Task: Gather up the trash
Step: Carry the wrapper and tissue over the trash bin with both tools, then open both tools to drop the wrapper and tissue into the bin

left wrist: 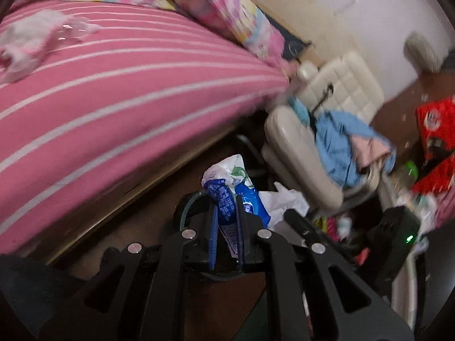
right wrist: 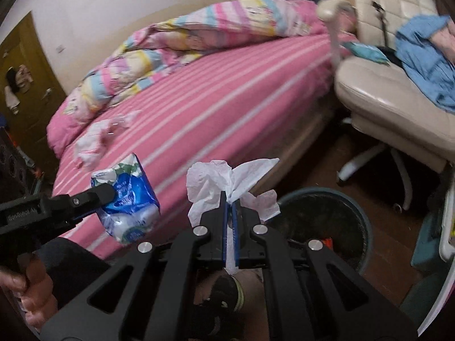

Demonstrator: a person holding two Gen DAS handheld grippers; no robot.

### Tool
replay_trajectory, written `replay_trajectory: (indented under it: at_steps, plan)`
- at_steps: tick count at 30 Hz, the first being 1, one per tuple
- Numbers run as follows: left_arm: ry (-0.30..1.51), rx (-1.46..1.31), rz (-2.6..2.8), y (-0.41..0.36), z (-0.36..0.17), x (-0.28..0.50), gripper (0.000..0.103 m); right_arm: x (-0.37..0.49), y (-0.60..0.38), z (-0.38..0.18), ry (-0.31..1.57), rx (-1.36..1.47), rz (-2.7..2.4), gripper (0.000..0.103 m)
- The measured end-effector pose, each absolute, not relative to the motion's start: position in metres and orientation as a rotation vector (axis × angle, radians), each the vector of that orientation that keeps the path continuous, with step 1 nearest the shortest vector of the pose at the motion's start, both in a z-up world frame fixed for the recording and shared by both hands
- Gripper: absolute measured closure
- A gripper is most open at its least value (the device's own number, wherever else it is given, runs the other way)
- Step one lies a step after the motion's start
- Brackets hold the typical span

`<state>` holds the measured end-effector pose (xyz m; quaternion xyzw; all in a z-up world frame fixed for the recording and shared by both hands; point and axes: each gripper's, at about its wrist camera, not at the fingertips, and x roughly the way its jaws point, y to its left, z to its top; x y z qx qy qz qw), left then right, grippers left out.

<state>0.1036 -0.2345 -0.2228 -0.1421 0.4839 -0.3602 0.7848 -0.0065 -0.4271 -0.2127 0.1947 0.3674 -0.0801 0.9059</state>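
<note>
My left gripper (left wrist: 227, 199) is shut on a crumpled blue and white plastic wrapper (left wrist: 227, 182). It holds the wrapper in the air beside the bed. The same gripper (right wrist: 109, 191) and wrapper (right wrist: 128, 199) show at the left of the right wrist view. My right gripper (right wrist: 229, 199) is shut on a white crumpled tissue (right wrist: 216, 182), held above the floor. A round dark trash bin (right wrist: 321, 221) stands just right of it on the floor. White tissue and clear plastic scraps (left wrist: 37, 39) lie on the pink striped bed (left wrist: 128, 91); they also show in the right wrist view (right wrist: 96, 139).
A cream office chair (right wrist: 392, 93) with blue clothes (right wrist: 421, 56) stands right of the bed. A pastel quilt (right wrist: 170, 42) is bunched along the bed's far side. Red boxes (left wrist: 435, 125) and clutter sit at the right. A brown door (right wrist: 25, 74) is at the far left.
</note>
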Motion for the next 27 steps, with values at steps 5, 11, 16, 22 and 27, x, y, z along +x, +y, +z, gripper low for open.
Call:
replay_trajectory:
  at_steps: [5, 11, 16, 22, 27]
  plan:
    - [1.094, -0.177, -0.852, -0.290, -0.250, 0.109, 0.093, -0.017, -0.462, -0.243, 0.797, 0.450, -0.231, 0.099]
    - [1.200, -0.064, -0.894, -0.344, -0.292, 0.116, 0.093, -0.019, -0.493, -0.284, 0.868, 0.511, -0.299, 0.099]
    - [1.299, -0.031, -0.911, -0.374, -0.330, 0.124, 0.093, -0.023, -0.515, -0.321, 0.938, 0.556, -0.342, 0.099]
    - [1.373, 0.031, -0.928, -0.410, -0.363, 0.123, 0.092, -0.024, -0.529, -0.354, 1.004, 0.589, -0.374, 0.098]
    - [1.409, 0.084, -0.919, -0.429, -0.384, 0.121, 0.091, -0.020, -0.539, -0.375, 1.038, 0.597, -0.397, 0.098]
